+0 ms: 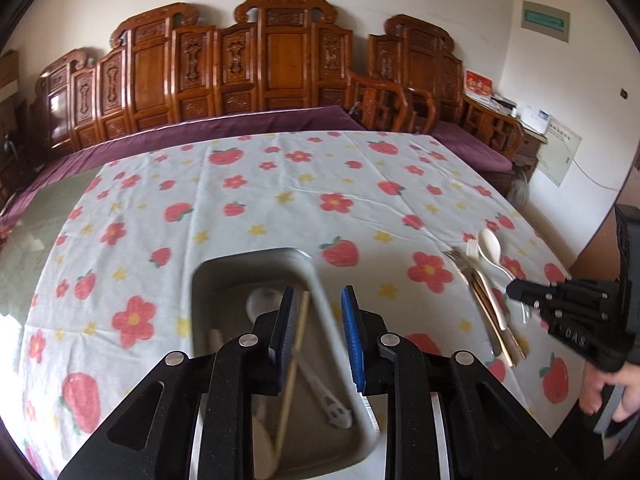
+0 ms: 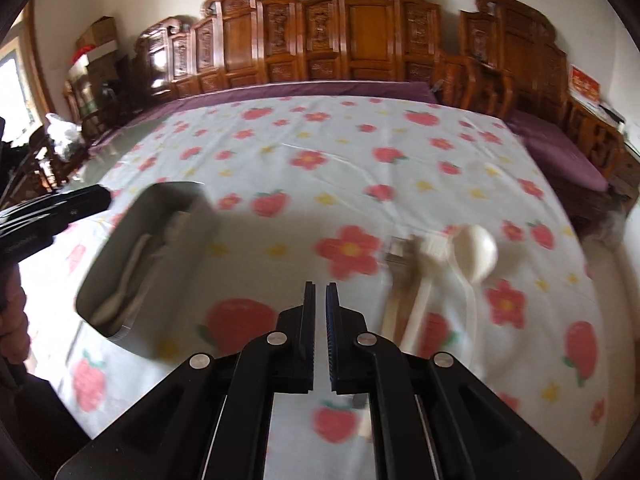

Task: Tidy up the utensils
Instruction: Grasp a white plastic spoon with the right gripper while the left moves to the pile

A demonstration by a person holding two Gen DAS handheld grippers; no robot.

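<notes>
A grey rectangular tray (image 1: 320,280) sits on the flowered tablecloth and holds a white spoon (image 1: 260,300), a wooden stick (image 1: 294,364) and other utensils. My left gripper (image 1: 318,312) is open, its jaws either side of the tray's right wall. A pile of utensils (image 1: 486,292) lies to the right: forks, wooden pieces and a white spoon (image 1: 491,245). In the right wrist view the tray (image 2: 192,196) is at left and the pile (image 2: 416,276) with the white spoon (image 2: 476,252) at right. My right gripper (image 2: 320,308) is nearly shut and empty, above the cloth between them.
The table (image 1: 280,200) carries a white cloth with red flowers and strawberries. A carved wooden bench (image 1: 280,60) with a purple cushion stands behind it. The right gripper (image 1: 516,292) reaches over the pile's handles in the left wrist view.
</notes>
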